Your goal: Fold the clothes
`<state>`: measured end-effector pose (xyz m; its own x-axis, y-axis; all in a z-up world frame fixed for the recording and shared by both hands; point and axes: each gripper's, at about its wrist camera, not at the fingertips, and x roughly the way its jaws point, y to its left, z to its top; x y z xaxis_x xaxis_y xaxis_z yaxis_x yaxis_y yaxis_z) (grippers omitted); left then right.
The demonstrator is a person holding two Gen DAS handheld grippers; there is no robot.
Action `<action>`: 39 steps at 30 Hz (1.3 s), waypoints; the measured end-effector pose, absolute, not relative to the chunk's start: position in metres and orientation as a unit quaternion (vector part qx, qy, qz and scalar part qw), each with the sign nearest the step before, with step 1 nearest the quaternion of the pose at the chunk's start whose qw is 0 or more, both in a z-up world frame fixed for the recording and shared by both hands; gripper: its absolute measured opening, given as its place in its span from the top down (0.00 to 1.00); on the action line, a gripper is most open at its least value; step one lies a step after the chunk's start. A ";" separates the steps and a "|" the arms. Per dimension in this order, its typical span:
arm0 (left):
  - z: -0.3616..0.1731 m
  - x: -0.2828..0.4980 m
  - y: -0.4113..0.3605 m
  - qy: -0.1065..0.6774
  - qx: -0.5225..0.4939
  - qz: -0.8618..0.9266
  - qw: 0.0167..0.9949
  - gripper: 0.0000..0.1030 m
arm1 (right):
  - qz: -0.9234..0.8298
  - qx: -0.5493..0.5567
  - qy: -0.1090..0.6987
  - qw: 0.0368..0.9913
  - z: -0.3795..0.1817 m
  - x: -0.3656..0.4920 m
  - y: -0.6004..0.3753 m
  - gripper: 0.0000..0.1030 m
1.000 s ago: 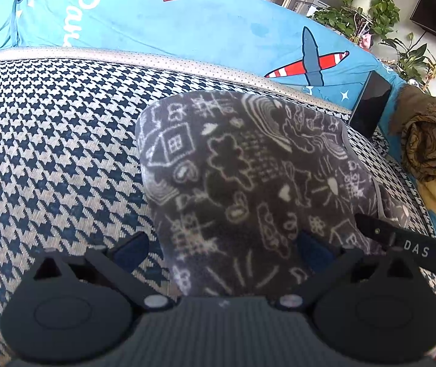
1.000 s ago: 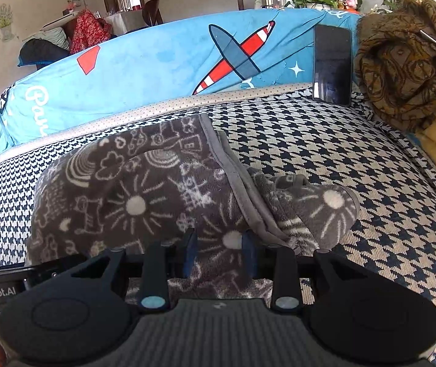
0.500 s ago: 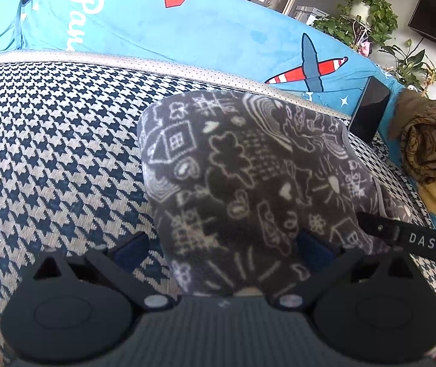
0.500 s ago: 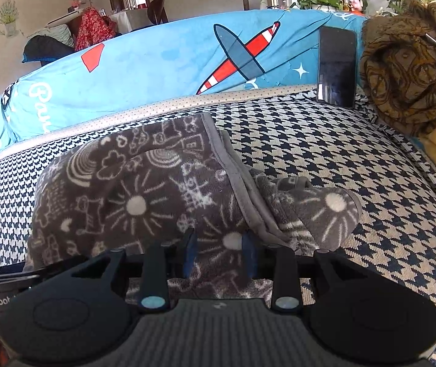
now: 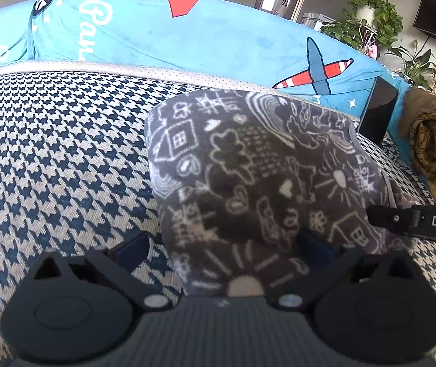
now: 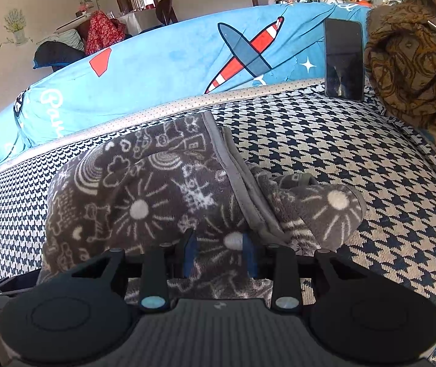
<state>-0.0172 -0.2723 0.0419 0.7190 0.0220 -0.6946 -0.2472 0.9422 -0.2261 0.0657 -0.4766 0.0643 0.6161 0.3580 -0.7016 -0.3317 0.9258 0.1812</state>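
Left gripper point(image 5: 221, 244): spread wide, astride near left edge of grey doodle-print fleece garment point(image 5: 254, 165), pads apart from cloth. Garment: folded, on houndstooth cushion point(image 5: 59, 153). Right gripper point(image 6: 219, 252): clenched on garment's near edge. Phone point(image 6: 343, 59), brown cloth point(image 6: 413, 58): far right.

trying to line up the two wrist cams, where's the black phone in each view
Left wrist: the black phone leans at the right edge, just past the far right corner of the grey doodle-print garment.
Right wrist: the phone stands upper right, propped against the blue cover, left of the brown patterned cloth.
Shared landmark: the red-striped plane print on the blue cover, left of the phone in both.
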 end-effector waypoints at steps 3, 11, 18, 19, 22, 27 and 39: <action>0.046 -0.016 -0.279 0.373 -0.134 0.085 0.914 0.00 | 0.193 0.019 0.395 0.898 0.065 0.065 -0.477 0.69; 0.052 -0.016 -0.288 0.391 -0.121 0.109 0.906 0.00 | 0.199 0.018 0.394 0.897 0.065 0.064 -0.477 0.67; 0.057 -0.012 -0.291 0.415 -0.126 0.127 0.892 0.00 | 0.197 0.010 0.390 0.899 0.064 0.063 -0.474 0.66; 0.057 -0.011 -0.291 0.419 -0.127 0.128 0.890 0.00 | 0.198 0.012 0.391 0.899 0.065 0.063 -0.475 0.66; 0.059 -0.007 -0.294 0.428 -0.117 0.134 0.886 0.00 | 0.208 0.034 0.392 0.895 0.068 0.062 -0.480 0.60; 0.061 -0.004 -0.300 0.436 -0.093 0.145 0.883 0.00 | 0.221 0.064 0.390 0.892 0.075 0.059 -0.492 0.57; 0.063 0.010 -0.299 0.463 -0.061 0.132 0.874 0.00 | 0.229 0.090 0.347 0.905 0.096 0.047 -0.527 0.51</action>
<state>0.0102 -0.2993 0.0631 0.5368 0.1745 -0.8254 -0.2879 0.9575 0.0152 0.0468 -0.5269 0.0961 0.6551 0.4765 -0.5863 -0.3513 0.8792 0.3219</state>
